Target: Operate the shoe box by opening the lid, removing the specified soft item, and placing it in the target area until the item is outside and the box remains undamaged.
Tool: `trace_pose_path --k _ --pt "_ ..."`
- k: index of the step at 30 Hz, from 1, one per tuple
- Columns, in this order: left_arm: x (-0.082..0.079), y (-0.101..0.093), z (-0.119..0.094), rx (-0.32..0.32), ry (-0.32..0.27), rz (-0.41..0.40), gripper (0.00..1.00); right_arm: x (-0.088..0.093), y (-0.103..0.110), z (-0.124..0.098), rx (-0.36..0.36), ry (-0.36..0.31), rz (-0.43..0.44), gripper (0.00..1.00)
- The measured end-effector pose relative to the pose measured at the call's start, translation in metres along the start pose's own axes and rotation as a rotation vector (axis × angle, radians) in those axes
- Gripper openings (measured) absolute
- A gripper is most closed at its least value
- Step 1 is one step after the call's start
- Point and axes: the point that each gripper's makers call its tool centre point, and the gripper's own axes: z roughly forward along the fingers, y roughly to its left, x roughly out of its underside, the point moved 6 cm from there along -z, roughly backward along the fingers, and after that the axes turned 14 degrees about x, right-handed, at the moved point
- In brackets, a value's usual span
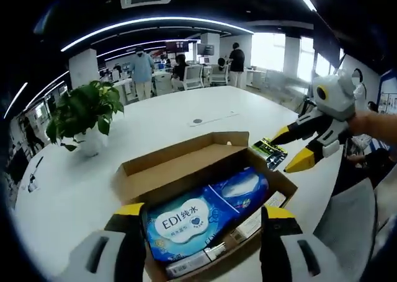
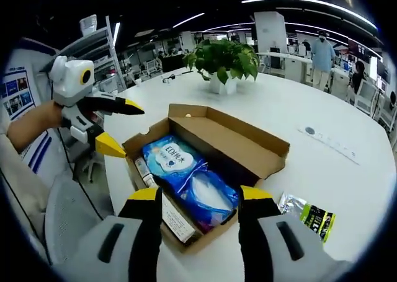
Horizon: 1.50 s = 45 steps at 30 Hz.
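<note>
The blue wipes pack lies inside the open shoe box, partly covering smaller items whose labels are unreadable. The left gripper and right gripper hover by the box, jaws spread, empty. A green packet lies beside the box; a potted plant stands beyond it.

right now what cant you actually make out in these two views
- Items beneath the blue wipes pack in the shoe box: covered by the pack, both views.
- Print on the green packet beside the box: too small, right gripper view.
- Box's near end: cut off behind the left gripper, left gripper view.
- Right gripper open, empty.
</note>
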Motion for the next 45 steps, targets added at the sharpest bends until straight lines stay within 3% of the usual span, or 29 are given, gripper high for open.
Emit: trace_pose_path --k 5,13,26,35,45 --pt "0.011 0.008 -0.009 -0.035 0.002 -0.033 0.65 0.000 0.008 0.013 -0.017 0.011 -0.003 0.44" --pt "0.038 0.024 -0.017 -0.101 0.038 -0.101 0.59 0.005 0.019 0.034 -0.039 0.043 -0.011 0.41" --pt "0.078 0.041 -0.023 -0.192 0.106 -0.231 0.31 0.006 0.033 0.064 -0.069 0.087 0.006 0.32" --pt "0.089 0.046 -0.022 -0.206 0.081 -0.326 0.18 0.010 0.041 0.085 -0.088 0.120 0.015 0.27" --pt "0.093 0.052 -0.023 -0.221 0.069 -0.360 0.07 0.010 0.045 0.107 -0.083 0.151 0.030 0.24"
